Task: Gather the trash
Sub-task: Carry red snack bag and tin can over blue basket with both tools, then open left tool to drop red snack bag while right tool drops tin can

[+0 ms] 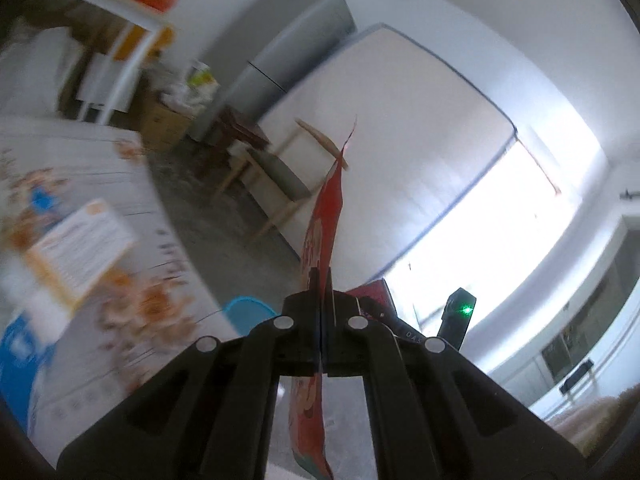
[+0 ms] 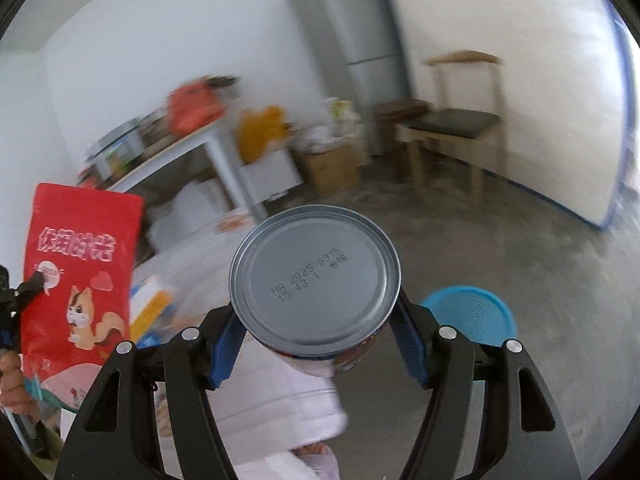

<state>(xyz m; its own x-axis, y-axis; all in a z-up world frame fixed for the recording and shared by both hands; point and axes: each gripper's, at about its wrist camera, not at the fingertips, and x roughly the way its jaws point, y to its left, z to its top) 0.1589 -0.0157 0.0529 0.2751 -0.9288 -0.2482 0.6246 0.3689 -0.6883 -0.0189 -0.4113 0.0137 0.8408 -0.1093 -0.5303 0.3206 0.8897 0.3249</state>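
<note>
Two grippers are raised past the table (image 1: pixel 120 200) edge, bare grey floor (image 2: pixel 520 240) open beyond. Left gripper (image 1: pixel 322 280) is clamped on a flat red snack pouch (image 1: pixel 326 216), seen edge-on. Right gripper (image 2: pixel 316 320) holds a tin can (image 2: pixel 315 276) between blue pads (image 2: pixel 224 344), base toward the camera. Blue basket (image 2: pixel 472 312) stands on the floor below; its contents cannot be told.

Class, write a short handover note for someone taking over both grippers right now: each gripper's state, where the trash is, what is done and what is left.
Left gripper: shut on the red snack bag, held in the air.
Right gripper: shut on the metal can, its flat end facing the camera.
Blue bin: on the floor, ahead and below the right gripper.
Done: both items picked up.
Left: neither is in the bin yet; the orange-and-white box lies on the patterned table.
</note>
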